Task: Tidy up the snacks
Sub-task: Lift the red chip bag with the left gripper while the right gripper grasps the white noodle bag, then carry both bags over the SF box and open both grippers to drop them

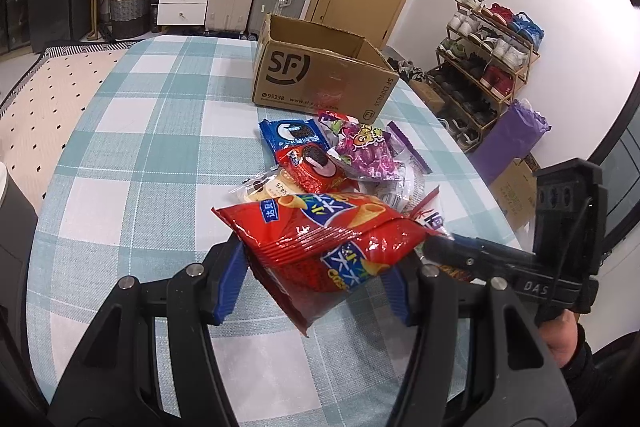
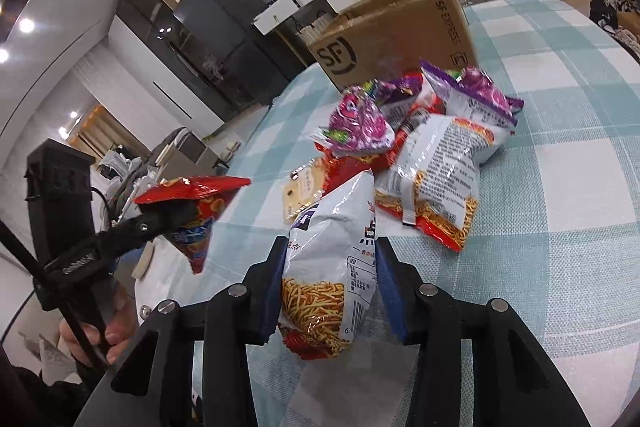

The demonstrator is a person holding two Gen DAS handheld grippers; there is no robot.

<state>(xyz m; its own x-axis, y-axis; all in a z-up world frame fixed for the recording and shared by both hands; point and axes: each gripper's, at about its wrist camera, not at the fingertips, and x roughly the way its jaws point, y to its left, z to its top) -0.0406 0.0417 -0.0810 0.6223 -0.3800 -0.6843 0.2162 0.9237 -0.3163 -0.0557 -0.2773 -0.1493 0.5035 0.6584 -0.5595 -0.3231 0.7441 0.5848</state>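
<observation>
Both hands are at the pick-up step, each with a bag, and the box waits. At lower left of the right wrist view the left gripper (image 2: 176, 215) is clamped on a red bag (image 2: 200, 211), glossy crinkled foil pinched at its crimped top and hanging clear of the table (image 2: 560, 187). At lower centre the right gripper (image 2: 330, 287) is closed on a white bag (image 2: 332, 259), a puffy, slick pillow of noodle sticks caught across its lower half and tilted up. Right of it lies the pile: a second noodle bag (image 2: 440, 179) and purple packets (image 2: 360, 123), all soft, shiny film. At upper centre stands the open cardboard box (image 2: 400, 35), matt and stiff. Next, I judge, each bag must be carried over its rim and released; slippery foil may slide in the pads.
</observation>
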